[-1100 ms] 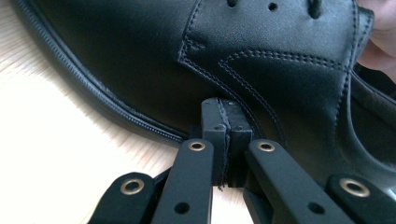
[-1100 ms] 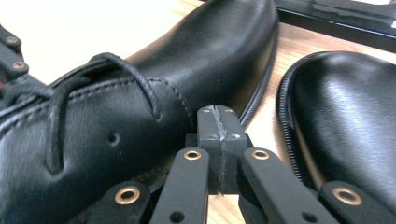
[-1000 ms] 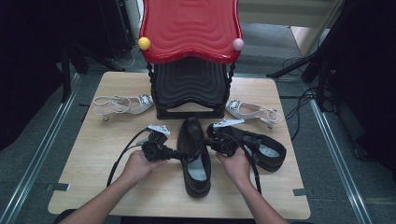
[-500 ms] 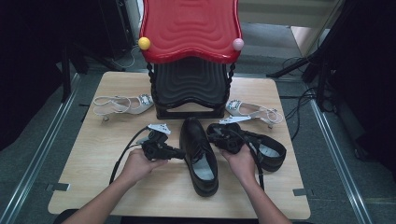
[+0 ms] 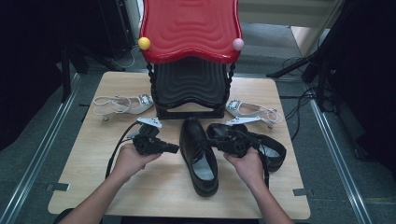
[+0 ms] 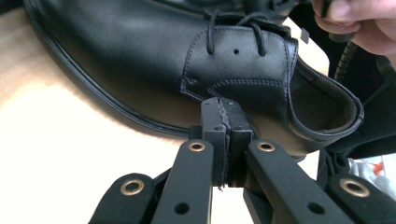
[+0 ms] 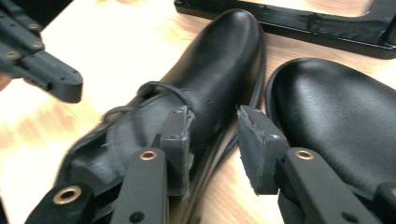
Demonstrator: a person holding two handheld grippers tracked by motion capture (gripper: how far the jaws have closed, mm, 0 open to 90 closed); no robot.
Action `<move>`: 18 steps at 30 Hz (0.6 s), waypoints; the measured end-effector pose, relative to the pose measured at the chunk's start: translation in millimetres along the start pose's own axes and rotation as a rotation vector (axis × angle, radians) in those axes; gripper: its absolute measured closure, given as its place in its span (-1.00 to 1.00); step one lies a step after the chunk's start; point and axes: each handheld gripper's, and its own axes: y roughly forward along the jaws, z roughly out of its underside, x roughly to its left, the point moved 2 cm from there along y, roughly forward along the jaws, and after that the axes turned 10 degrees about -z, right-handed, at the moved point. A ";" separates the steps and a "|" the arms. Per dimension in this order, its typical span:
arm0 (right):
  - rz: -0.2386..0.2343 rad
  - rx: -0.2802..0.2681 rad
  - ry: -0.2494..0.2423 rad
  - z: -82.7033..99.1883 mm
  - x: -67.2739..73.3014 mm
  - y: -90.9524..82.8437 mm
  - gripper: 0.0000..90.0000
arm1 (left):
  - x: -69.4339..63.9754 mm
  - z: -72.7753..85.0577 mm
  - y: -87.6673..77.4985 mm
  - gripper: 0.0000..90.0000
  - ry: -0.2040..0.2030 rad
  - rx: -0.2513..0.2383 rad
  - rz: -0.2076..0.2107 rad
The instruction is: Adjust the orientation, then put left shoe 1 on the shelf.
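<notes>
A black leather lace-up shoe [image 5: 198, 154] lies in the middle of the table, toe toward the stools, and its mate [image 5: 268, 149] lies to its right. My left gripper [image 5: 173, 149] points at the middle shoe's left side. In the left gripper view its pads [image 6: 226, 121] are shut together on nothing, just short of the shoe [image 6: 187, 60]. My right gripper [image 5: 216, 140] reaches in from the right. Its jaws [image 7: 212, 140] have just been opening and now stand apart over the shoe's [image 7: 219, 60] laced side without pressing it. The mate [image 7: 336, 116] lies beside them.
Stacked red and black stools [image 5: 189, 60] stand at the back centre, their black base [image 7: 303, 23] just beyond the shoe toes. A white sandal [image 5: 123, 103] lies at the back left and another [image 5: 254, 111] at the back right. Bare tabletop [image 5: 154, 191] runs along the front.
Both hands have drawn slightly apart from the middle shoe and risen a little. The shoe's heel has swung a bit to the right.
</notes>
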 end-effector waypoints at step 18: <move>-0.107 0.032 0.020 3.3 35.5 -32.7 0.40 | -1.1 -29.5 -37.3 1.00 0.040 -0.039 0.002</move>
